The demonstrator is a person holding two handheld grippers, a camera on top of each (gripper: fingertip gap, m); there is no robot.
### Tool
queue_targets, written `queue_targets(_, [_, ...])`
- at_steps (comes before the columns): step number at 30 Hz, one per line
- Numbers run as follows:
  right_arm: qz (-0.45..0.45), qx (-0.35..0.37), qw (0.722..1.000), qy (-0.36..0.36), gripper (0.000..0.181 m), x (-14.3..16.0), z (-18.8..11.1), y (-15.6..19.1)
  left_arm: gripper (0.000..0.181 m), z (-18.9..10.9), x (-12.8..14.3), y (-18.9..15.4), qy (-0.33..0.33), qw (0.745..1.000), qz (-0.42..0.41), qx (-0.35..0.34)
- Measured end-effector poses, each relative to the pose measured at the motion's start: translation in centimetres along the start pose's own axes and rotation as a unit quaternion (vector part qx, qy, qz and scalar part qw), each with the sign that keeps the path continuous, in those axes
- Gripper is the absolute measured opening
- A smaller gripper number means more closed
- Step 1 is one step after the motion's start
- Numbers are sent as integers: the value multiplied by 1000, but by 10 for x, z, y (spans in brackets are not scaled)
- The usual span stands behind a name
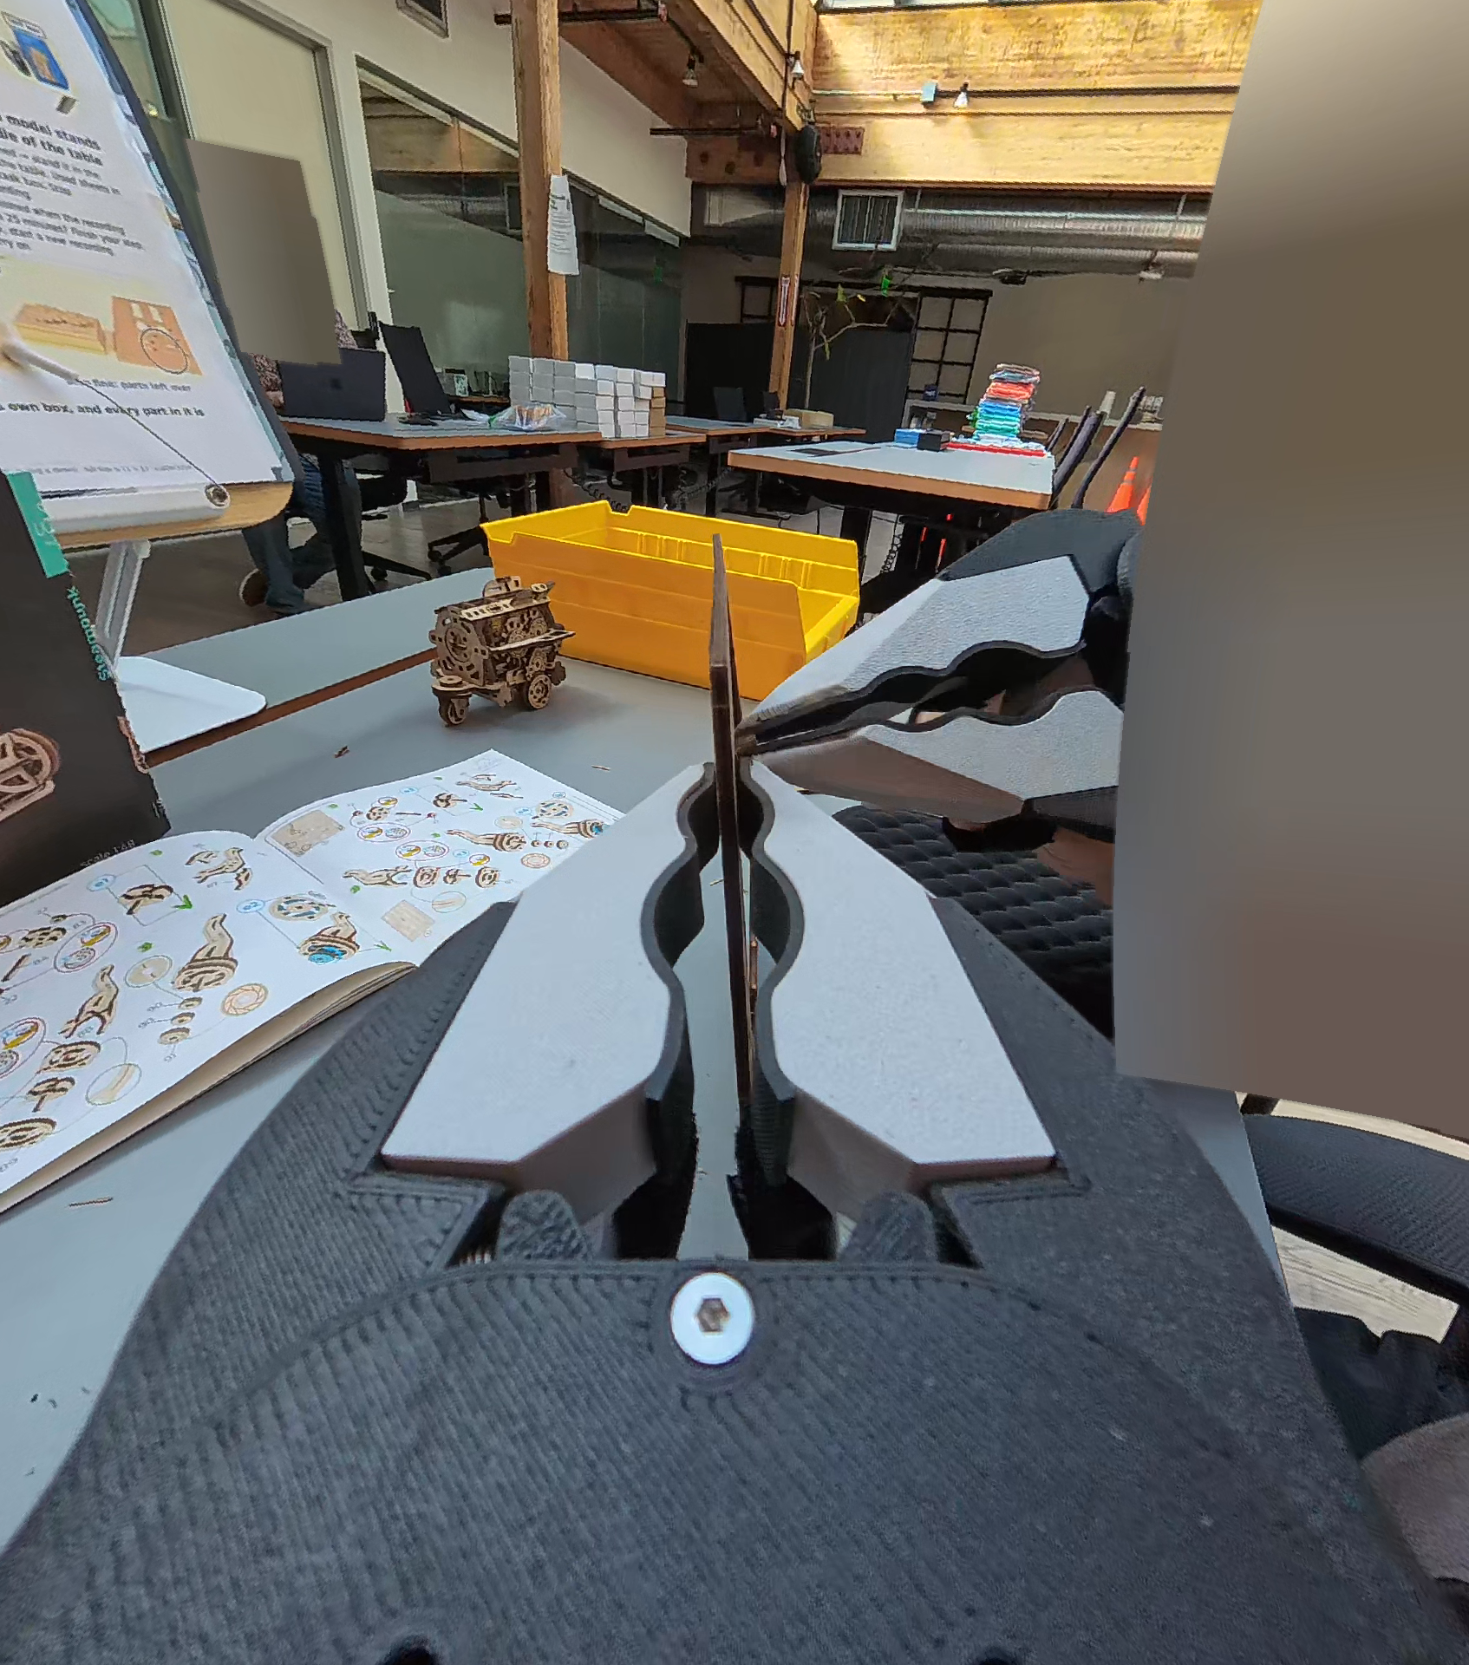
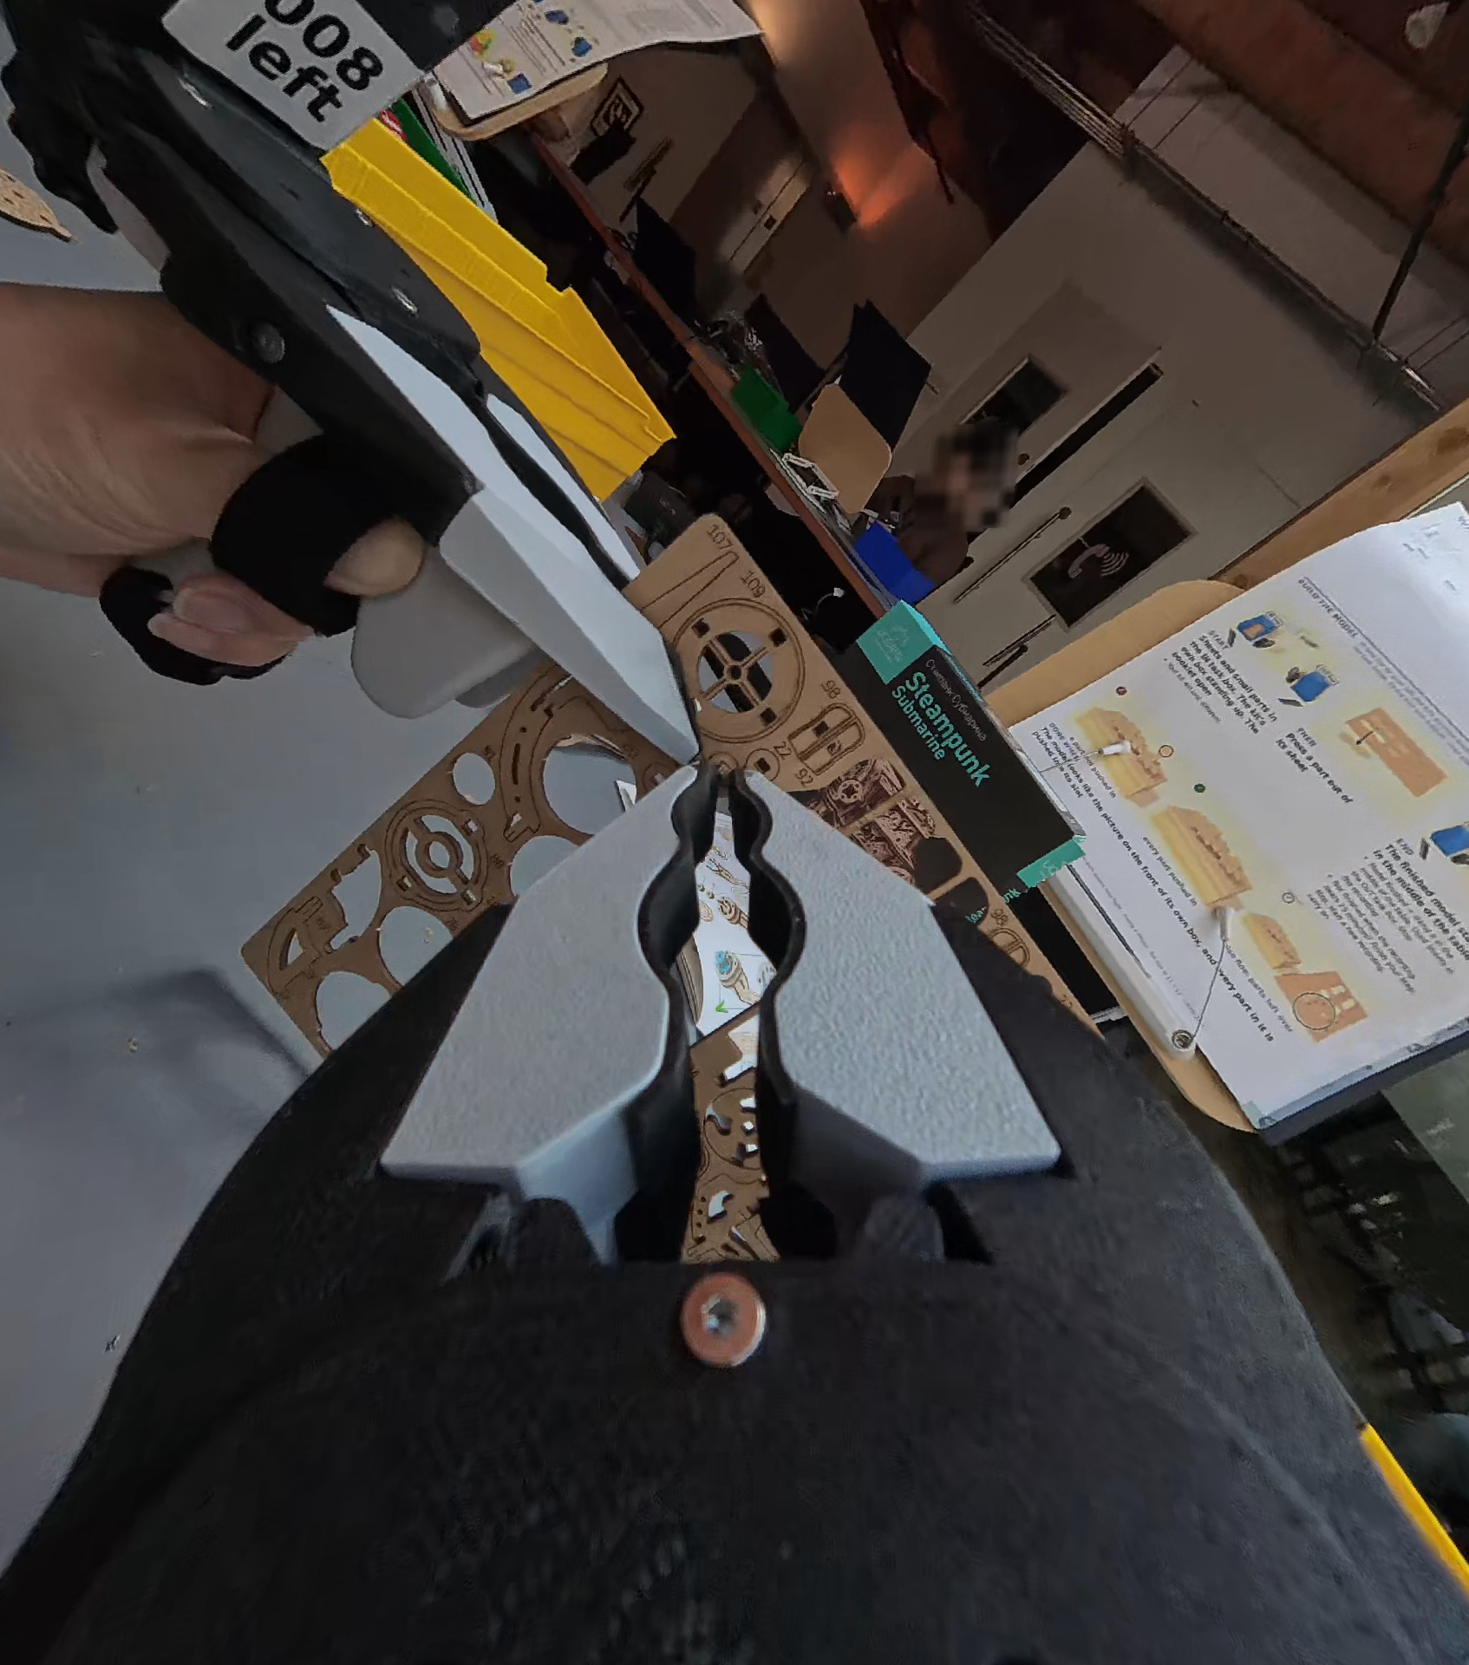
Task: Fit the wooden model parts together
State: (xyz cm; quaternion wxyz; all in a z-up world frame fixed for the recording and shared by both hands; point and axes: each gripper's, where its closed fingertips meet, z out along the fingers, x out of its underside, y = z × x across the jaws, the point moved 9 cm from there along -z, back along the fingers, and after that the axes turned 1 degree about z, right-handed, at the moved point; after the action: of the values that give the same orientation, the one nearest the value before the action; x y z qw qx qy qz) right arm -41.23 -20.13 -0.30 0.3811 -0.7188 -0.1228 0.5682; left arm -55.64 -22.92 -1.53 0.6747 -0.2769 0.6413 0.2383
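Wooden sheet (image 1: 724,721) edge-on, clamped in left gripper (image 1: 727,782), right gripper (image 1: 744,728) seemingly touching

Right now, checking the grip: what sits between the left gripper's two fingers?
The wooden parts sheet, held edge-on between the left gripper fingers, clearest in the left wrist view.

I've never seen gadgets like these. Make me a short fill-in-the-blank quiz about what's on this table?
1. The left tool is clamped on a thin wooden parts sheet, held ____ in the left wrist view.
2. The long plastic bin behind the small finished wooden model is coloured ____.
3. The paper instruction booklet on the grey table lies ____.
4. The right tool has its tips at the sheet's ____.

Missing words: edge-on; yellow; open; edge
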Motion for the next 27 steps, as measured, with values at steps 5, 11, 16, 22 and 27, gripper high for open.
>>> queue_targets(5, [-43,-4,999,11,5,-4,-1,0,2,0,0,-1,2,1000,3,3])
queue_targets(11, [-94,-31,994,40,3,-6,-1,-1,1,2,2,-1,10,1000,3,7])
queue_targets(16, [-140,-71,985,78,3,-11,-1,-5,1,3,4,-2,18,1000,6,10])
queue_targets(22, [-144,-143,972,122,1,-21,-2,-15,1,4,3,-7,26,999,37,9])
queue_targets(27, [-129,-202,959,150,1,-26,1,-23,1,5,2,-10,30,998,54,9])
